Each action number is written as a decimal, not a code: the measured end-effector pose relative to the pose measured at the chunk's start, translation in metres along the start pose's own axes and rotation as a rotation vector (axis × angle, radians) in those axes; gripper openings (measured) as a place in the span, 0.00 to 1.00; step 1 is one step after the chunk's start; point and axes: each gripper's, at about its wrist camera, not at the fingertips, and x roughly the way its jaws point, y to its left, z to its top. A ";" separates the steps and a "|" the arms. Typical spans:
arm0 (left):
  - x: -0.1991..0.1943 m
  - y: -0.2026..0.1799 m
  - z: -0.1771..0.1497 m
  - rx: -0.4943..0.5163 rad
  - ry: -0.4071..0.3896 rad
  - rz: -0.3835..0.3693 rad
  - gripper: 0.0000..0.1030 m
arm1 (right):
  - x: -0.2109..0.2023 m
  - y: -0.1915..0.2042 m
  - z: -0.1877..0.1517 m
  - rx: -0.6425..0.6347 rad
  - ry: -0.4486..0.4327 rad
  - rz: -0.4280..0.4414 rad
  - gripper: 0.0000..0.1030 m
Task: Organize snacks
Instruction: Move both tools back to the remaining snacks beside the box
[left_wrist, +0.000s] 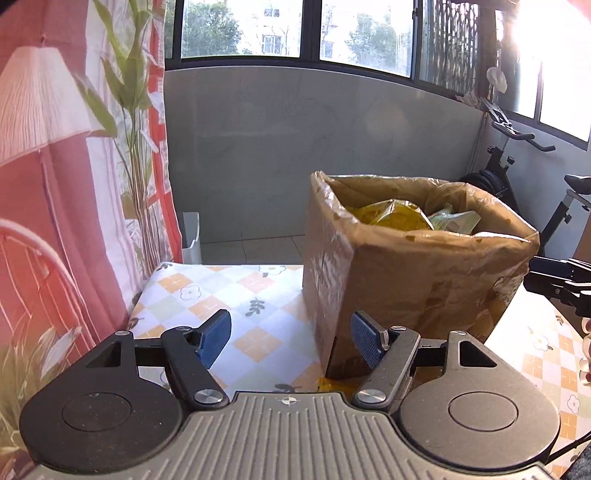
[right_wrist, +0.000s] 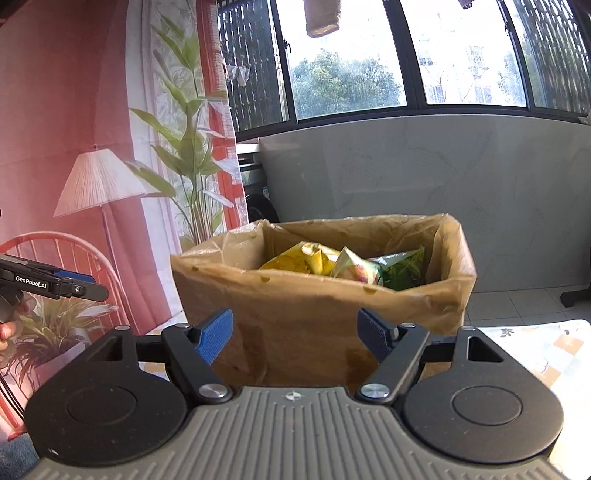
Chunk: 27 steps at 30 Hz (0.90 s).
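Indoors, patterned tablecloth (left_wrist: 207, 295), grey wall (left_wrist: 295, 147), windows (right_wrist: 369, 55)

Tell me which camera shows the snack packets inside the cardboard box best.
The right wrist view: it looks over the near rim into the cardboard box, showing a yellow packet, a pale one and a green one. The left wrist view sees the box corner-on, so only the yellow packet and a pale edge show.

Two near wrist views; shared lined box (left_wrist: 406, 280)
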 end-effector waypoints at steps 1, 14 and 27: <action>0.002 0.002 -0.006 -0.004 0.006 -0.004 0.72 | 0.002 0.004 -0.005 -0.002 0.014 0.005 0.75; 0.044 0.013 -0.067 -0.025 0.116 -0.059 0.72 | 0.058 0.059 -0.092 -0.215 0.301 0.125 0.75; 0.064 0.017 -0.091 -0.035 0.172 -0.061 0.71 | 0.104 0.086 -0.132 -0.515 0.465 0.278 0.85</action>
